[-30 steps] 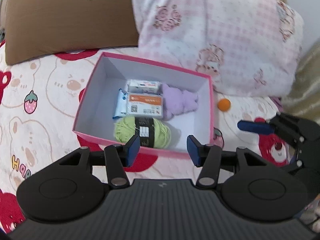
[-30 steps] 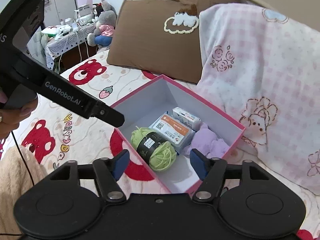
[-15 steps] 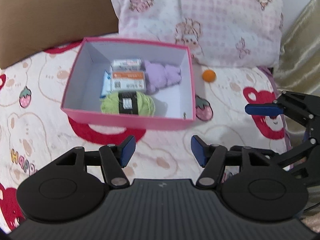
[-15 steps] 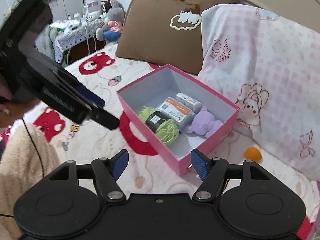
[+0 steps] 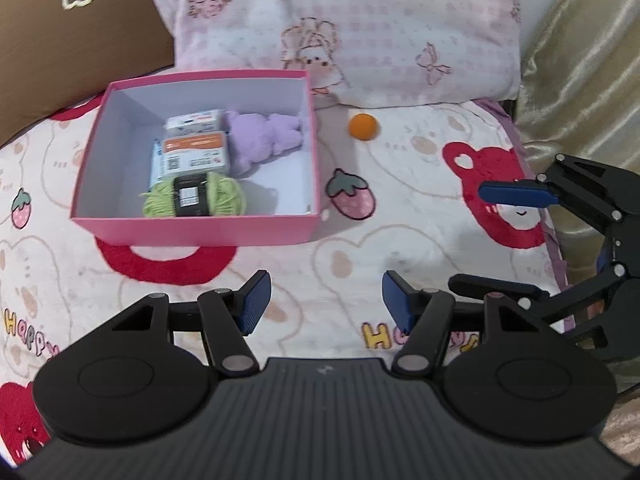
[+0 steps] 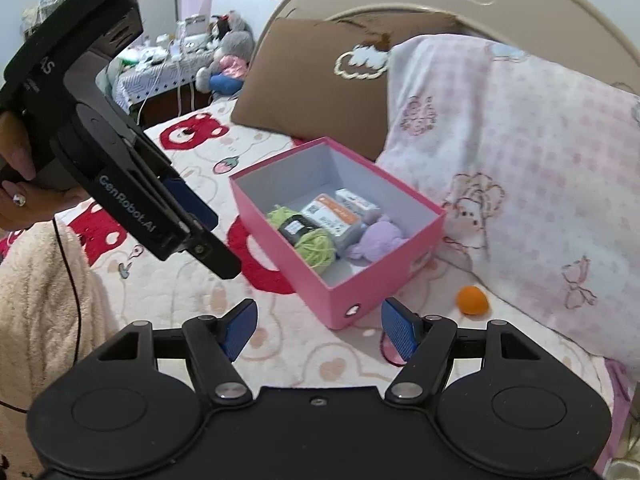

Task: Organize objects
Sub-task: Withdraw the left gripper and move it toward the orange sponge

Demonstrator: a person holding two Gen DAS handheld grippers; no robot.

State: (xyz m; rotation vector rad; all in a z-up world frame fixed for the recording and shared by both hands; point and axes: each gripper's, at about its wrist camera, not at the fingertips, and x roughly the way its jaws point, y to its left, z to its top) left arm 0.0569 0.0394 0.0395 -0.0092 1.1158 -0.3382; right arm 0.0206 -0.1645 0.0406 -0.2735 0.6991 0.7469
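Note:
An open pink box [image 5: 192, 232] sits on the bear-print bedspread. Inside lie a green yarn ball [image 5: 196, 198], a purple plush toy [image 5: 264, 136] and orange-and-white packets [image 5: 196, 152]. A small orange ball [image 5: 363, 127] rests on the spread just right of the box, by the pink pillow. My left gripper [image 5: 324, 306] hovers in front of the box, open and empty. My right gripper [image 6: 316, 330] is open too, with nothing between its fingers, near the box's corner [image 6: 384, 280]; the orange ball [image 6: 473, 300] lies to its right.
A brown pillow [image 5: 60, 48] and a pink checked pillow [image 5: 360, 32] lean behind the box. A beige curtain [image 5: 580, 60] hangs at the right bed edge. In the right wrist view, a hand [image 6: 16, 184] holds the left gripper [image 6: 224, 240]; a cluttered table [image 6: 160, 64] stands beyond.
Both grippers have drawn back from the box, which now looks smaller and farther off. The orange ball has come into the right wrist view. The left jaws stand a little wider.

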